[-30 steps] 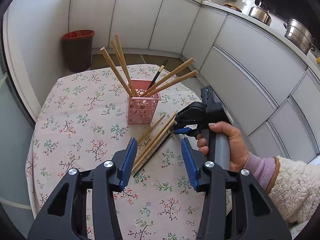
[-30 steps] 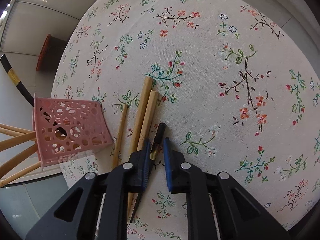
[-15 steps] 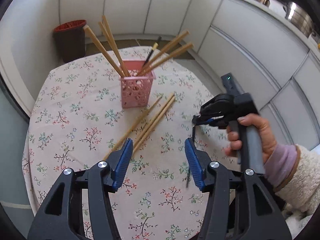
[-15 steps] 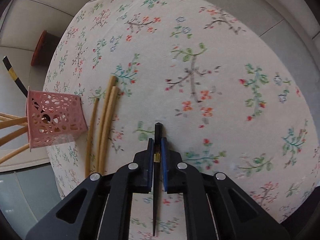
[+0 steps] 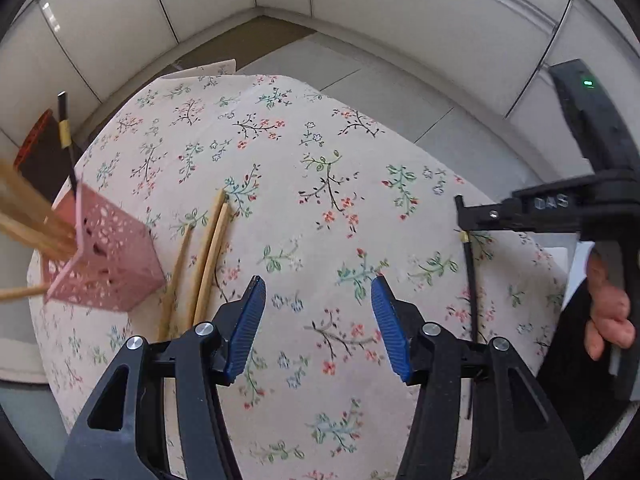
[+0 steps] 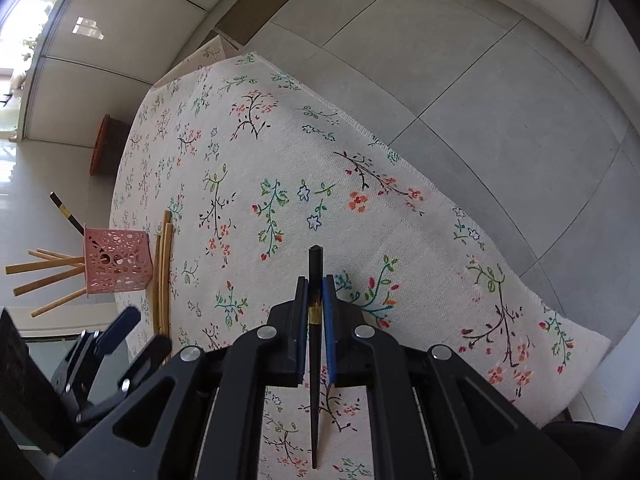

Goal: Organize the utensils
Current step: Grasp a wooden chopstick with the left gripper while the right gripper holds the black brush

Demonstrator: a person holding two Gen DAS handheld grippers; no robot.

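My right gripper (image 6: 315,284) is shut on a black chopstick (image 6: 315,264) just by its gold band, with the thin end trailing back under the jaws. In the left wrist view that gripper (image 5: 460,216) hangs at the right, and the black chopstick (image 5: 470,280) points down over the table. My left gripper (image 5: 318,284) is open above the flowered cloth with nothing between its blue pads. Three loose wooden chopsticks (image 5: 208,256) lie beside a pink perforated basket (image 5: 108,264). The basket holds several wooden chopsticks (image 5: 28,216) and one black chopstick (image 5: 66,140).
A flowered cloth (image 6: 280,140) covers the round table; its edge drops to grey floor tiles on the far and right sides. A dark bin with a red rim (image 6: 106,144) stands on the floor by white cabinets. A person's hand (image 5: 608,312) grips the right gripper's handle.
My right gripper closed on the black chopstick, lifted it off the table and carried it right, away from the basket. My left gripper tilted down, rolled, and now looks at the table's right part.
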